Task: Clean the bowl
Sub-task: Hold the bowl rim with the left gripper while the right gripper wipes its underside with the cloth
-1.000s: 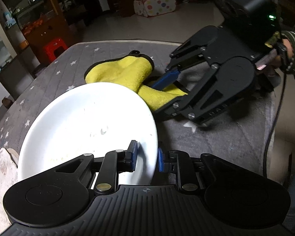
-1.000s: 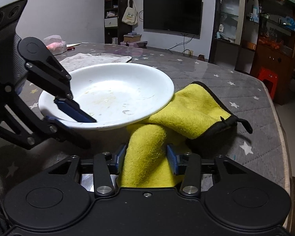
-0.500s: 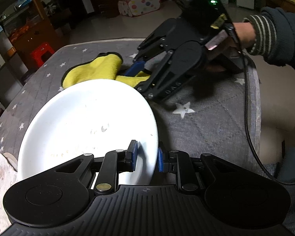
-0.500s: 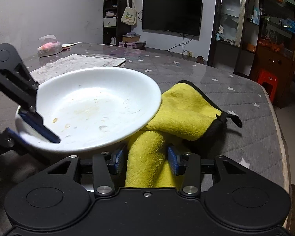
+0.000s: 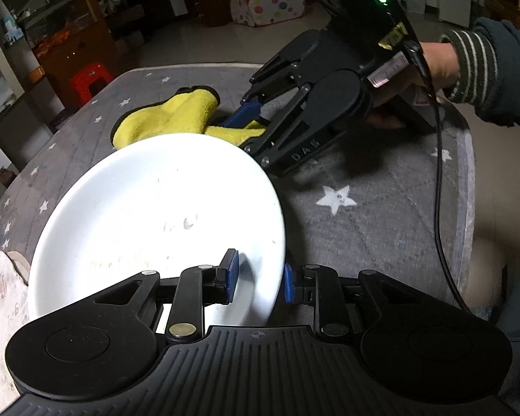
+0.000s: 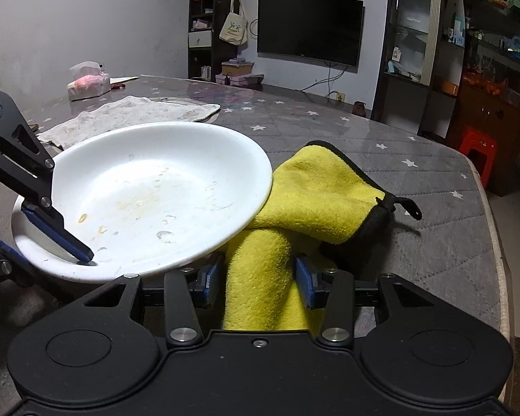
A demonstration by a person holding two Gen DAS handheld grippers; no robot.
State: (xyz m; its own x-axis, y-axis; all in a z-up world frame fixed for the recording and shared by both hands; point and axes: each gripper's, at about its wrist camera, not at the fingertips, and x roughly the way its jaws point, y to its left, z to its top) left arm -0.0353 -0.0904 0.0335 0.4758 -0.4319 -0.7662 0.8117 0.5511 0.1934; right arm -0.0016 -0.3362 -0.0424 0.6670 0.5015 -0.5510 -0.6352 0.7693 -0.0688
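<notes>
- Table (image 6: 381, 187), grey quilted star-print cover: carries everything.
- Wide shallow white ceramic bowl (image 6: 149, 190): soiled; likely rigid, slick, breakable; best held by its rim.
- Soft yellow microfibre cloth (image 6: 315, 194): partly beneath the bowl.
- Left tool (image 5: 258, 279): jaws just eased apart, astride the near rim.
- Right tool (image 6: 256, 282): clamped on the cloth.

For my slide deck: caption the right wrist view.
Right gripper clamps a yellow microfibre cloth beside a soiled white ceramic bowl on the left gripper.

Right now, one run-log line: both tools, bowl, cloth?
left tool: astride bowl rim, jaws just easing open | right tool: shut on yellow cloth | bowl: food smears inside, unwiped | cloth: partly under bowl
</notes>
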